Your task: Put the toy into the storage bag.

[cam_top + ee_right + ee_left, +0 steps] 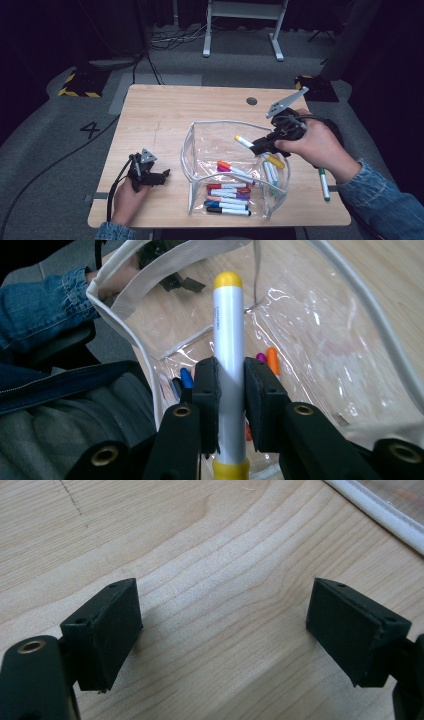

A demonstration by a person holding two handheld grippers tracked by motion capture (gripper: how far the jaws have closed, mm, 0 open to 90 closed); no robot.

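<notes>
A clear plastic pouch with white trim (192, 150) stands open on the wooden table (160, 110), with several coloured markers (227, 197) lying inside. My right gripper (260, 146) hovers over the pouch's right side, shut on a white marker with yellow ends (257, 150). In the right gripper view the yellow marker (229, 335) is pinched upright between the pads, above the pouch (320, 335). My left gripper (161, 176) rests on the table left of the pouch, its jaws spread wide over bare wood, nothing between its fingertips (225, 630). The pouch trim (380, 512) shows at the upper right there.
A green marker (324, 184) lies on the table right of the pouch, near the right forearm. A round grommet hole (251, 101) sits near the far edge. Cables and a desk frame (240, 30) are on the floor beyond.
</notes>
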